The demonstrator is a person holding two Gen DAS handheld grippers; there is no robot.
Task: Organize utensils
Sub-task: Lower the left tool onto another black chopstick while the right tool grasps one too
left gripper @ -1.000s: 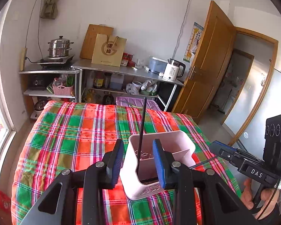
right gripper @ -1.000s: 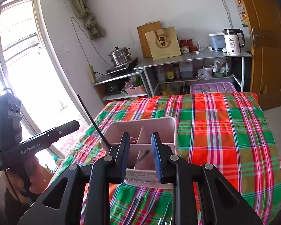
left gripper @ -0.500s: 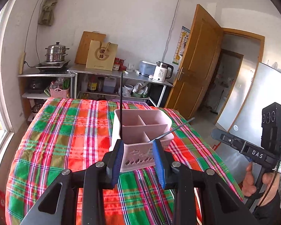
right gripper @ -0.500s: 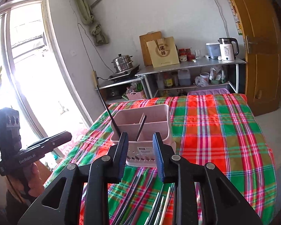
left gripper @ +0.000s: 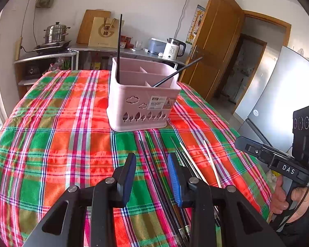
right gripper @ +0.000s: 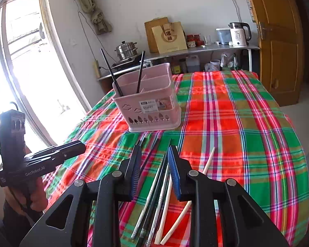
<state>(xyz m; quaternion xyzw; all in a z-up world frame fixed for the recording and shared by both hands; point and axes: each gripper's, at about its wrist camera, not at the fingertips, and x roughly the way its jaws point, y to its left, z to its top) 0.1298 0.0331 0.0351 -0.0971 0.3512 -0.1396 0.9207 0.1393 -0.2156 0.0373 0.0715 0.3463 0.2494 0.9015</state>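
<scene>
A pink divided basket [left gripper: 143, 100] stands on the plaid tablecloth [left gripper: 57, 135], also in the right wrist view [right gripper: 149, 105]. Two black chopsticks stand in it, one upright [left gripper: 118, 47] and one leaning right [left gripper: 176, 73]. Several loose chopsticks, dark and pale [left gripper: 211, 160], lie on the cloth in front of the basket [right gripper: 160, 187]. My left gripper [left gripper: 152, 175] is open and empty, held above the cloth just left of the loose chopsticks. My right gripper [right gripper: 154, 170] is open and empty above the loose chopsticks.
Behind the table stands a metal shelf [left gripper: 131, 52] with a kettle [left gripper: 173, 49], a steamer pot [left gripper: 55, 33] and a paper bag. A wooden door [left gripper: 214, 41] is at the right, a fridge [left gripper: 278, 94] beyond it, and a window [right gripper: 26, 61] on the left.
Both grippers have pulled back from the basket toward the near edge of the table. The loose chopsticks have come into view below them. The basket and its two chopsticks stay in place.
</scene>
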